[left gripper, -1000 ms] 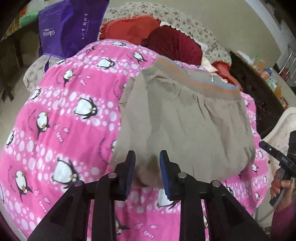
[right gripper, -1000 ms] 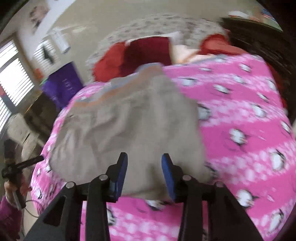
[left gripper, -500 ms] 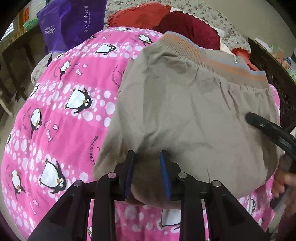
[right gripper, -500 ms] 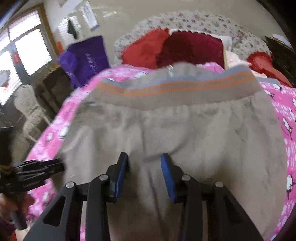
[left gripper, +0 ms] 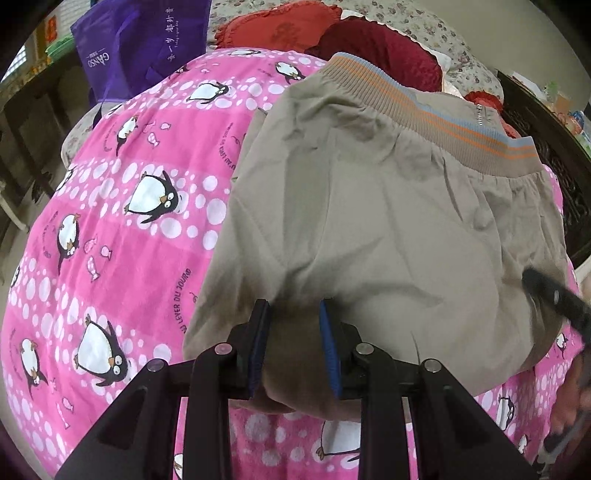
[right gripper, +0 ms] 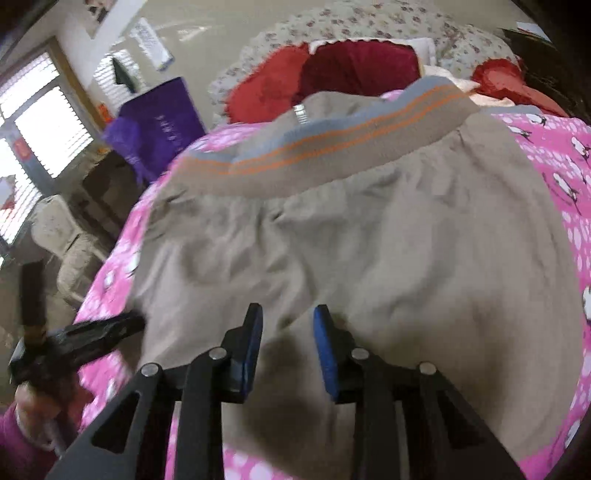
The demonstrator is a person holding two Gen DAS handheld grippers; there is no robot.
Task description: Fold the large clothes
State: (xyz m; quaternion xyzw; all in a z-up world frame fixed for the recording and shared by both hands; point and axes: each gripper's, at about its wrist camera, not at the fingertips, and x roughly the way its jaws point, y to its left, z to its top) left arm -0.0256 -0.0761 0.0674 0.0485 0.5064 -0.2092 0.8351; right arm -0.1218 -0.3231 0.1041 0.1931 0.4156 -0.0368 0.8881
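Tan pants (left gripper: 388,221) lie spread on the pink penguin blanket (left gripper: 129,221), waistband (left gripper: 436,110) toward the red pillows (left gripper: 325,33). Left gripper (left gripper: 293,347) pinches a bunched fold of the near edge. Right gripper (right gripper: 286,350) is over the pants, jaws closing with fabric between them but not pressed yet.

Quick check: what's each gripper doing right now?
Left gripper: shut on the tan garment's near edge.
Right gripper: closing over the garment, not yet pinching.

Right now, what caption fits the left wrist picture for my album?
Left gripper pinching the near fold of a tan garment on a pink penguin blanket.
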